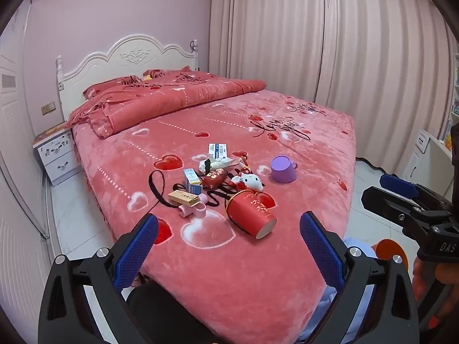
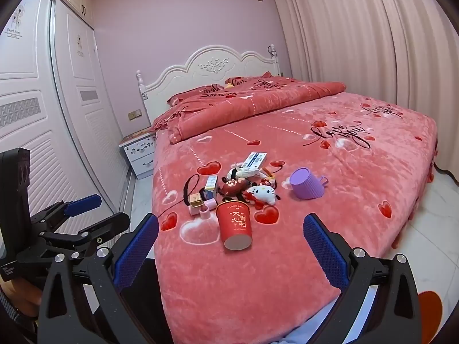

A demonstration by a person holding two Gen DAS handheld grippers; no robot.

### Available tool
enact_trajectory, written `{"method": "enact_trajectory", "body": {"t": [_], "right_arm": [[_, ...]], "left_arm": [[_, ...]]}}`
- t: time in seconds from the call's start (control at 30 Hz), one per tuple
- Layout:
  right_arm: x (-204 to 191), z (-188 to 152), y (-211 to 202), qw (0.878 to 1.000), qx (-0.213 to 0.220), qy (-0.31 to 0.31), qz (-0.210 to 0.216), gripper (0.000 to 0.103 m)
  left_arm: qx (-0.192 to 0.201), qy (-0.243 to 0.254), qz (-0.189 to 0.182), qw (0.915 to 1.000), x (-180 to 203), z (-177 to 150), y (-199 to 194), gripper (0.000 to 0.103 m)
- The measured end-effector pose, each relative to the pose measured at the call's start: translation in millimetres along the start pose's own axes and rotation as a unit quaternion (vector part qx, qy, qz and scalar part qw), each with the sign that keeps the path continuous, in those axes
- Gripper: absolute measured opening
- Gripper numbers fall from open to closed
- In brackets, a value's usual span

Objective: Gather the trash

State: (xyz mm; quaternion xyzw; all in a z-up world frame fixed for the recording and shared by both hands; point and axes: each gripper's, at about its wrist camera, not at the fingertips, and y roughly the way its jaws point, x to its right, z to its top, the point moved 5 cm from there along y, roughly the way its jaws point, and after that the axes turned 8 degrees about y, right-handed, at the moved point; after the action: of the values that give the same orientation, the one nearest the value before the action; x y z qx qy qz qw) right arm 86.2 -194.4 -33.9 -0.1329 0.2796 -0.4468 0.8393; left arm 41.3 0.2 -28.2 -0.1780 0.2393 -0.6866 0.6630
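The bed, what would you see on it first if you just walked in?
Probably the pile of clutter near the foot of the pink heart-print bed: a tipped-over red paper cup in front, a white cat plush behind it, and a purple cup upside down to the right.

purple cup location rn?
The purple cup sits mouth down on the bed, right of the clutter pile in both wrist views, apart from the white cat plush to its left.
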Motion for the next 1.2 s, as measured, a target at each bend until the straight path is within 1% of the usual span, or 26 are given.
{"method": "enact_trajectory", "body": {"t": [0.5,0.73,1.2], "right_arm": [[0,-2,2,1.0,-0.005,0.002,0.003,0.099],[0,-5,3,1.0,-0.008,0.002,0.002,0.099],[1,-7,7,1.0,-0.013,0.005,0.003,0.099]], "left_arm": [[-0.004,0.002,0.002,1.0,0,0,0,0.097],[-0.007,0.003,0.001,1.0,0,-9,1,0.097],[-0.009,0.003,0.001,1.0,0,-11,3,0.097]]}}
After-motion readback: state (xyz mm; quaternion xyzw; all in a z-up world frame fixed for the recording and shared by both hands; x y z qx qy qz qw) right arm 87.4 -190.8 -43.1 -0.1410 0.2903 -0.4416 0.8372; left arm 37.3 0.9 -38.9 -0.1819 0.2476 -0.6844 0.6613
